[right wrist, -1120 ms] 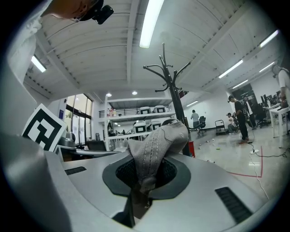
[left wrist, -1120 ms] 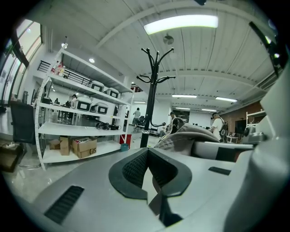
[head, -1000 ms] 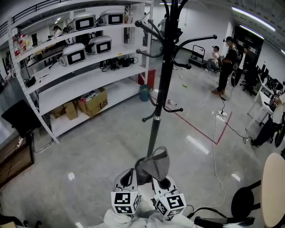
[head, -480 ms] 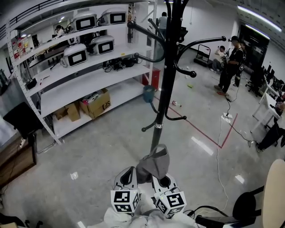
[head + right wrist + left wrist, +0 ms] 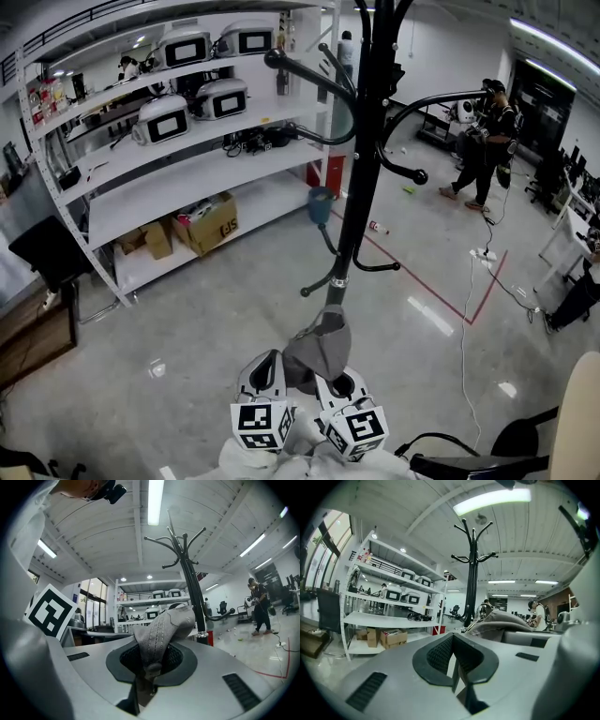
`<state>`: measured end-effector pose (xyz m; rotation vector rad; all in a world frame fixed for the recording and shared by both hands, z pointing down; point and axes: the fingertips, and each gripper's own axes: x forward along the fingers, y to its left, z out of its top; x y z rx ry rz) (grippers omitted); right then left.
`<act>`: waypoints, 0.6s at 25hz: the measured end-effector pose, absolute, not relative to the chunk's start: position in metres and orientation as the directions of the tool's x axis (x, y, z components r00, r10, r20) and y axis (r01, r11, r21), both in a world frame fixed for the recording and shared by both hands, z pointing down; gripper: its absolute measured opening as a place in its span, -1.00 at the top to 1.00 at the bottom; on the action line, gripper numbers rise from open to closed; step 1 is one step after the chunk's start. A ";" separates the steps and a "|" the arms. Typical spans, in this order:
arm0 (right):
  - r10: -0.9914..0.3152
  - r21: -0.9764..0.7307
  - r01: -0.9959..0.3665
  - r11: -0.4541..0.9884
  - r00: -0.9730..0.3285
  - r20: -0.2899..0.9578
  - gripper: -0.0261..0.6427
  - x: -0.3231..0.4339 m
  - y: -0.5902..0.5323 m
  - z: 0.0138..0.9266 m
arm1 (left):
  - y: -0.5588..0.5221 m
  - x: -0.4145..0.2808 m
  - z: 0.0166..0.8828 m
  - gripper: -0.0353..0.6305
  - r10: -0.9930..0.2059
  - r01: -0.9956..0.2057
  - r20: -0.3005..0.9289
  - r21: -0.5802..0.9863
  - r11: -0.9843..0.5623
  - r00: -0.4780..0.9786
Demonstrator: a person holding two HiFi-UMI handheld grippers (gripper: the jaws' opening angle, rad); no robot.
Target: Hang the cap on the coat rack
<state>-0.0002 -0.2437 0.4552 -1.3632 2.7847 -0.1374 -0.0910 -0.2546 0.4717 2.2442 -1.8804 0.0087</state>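
Left gripper (image 5: pixel 272 364), right gripper (image 5: pixel 337 377) abreast, closed

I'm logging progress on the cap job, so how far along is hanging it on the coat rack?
Done: the grey cap is picked up, pinched in the right hand-held gripper. In hand: it is held low in front of the coat rack. Left: visible hooks are bare, so the cap must be raised onto one and released.

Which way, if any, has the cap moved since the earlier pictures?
Yes. The cap has come nearer to the coat rack: the gap between it and the rack's lowest hooks is smaller now.
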 end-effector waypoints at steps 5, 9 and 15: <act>-0.790 -0.104 -0.787 0.608 -0.613 0.017 0.80 -0.009 -0.253 0.459 | -0.262 -0.099 0.475 0.88 -0.970 -0.973 0.152 0.165 -0.163 0.189; -0.794 -0.092 -0.792 0.604 -0.608 0.020 0.80 -0.016 -0.260 0.454 | -0.270 -0.107 0.470 0.88 -0.969 -0.972 0.150 0.159 -0.171 0.195; -0.789 -0.054 -0.788 0.613 -0.614 0.012 0.80 -0.032 -0.266 0.450 | -0.271 -0.125 0.465 0.88 -0.973 -0.975 0.140 0.154 -0.159 0.181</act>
